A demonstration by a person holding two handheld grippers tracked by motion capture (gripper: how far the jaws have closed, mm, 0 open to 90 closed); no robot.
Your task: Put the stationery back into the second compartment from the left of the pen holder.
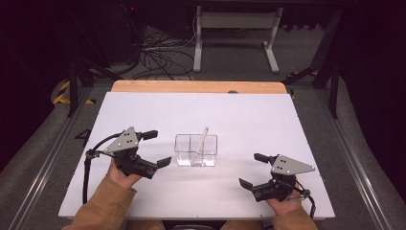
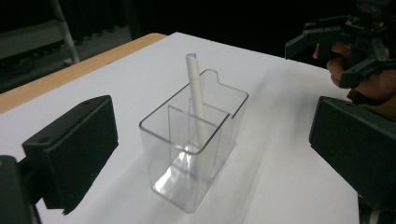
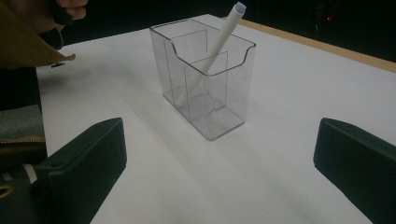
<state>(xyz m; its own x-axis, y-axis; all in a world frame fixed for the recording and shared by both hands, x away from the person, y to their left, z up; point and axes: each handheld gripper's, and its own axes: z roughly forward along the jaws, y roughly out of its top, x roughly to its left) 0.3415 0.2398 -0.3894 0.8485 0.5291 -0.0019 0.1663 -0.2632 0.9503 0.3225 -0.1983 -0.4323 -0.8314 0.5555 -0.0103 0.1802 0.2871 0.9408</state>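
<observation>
Now my left tool point(image 1: 155, 148) stands with its jaws spread wide and nothing between them, the clear box point(image 1: 196, 150) just ahead of it on the bench point(image 1: 249, 115). The white stick point(image 1: 201, 143) leans in a rear compartment (propped by the divider, so it stays put). My right tool point(image 1: 253, 170) waits equally wide and empty, well off to the box's other side.

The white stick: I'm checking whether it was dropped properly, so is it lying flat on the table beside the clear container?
No, the white stick stands tilted inside the clear container, its top leaning out above the rim.
</observation>
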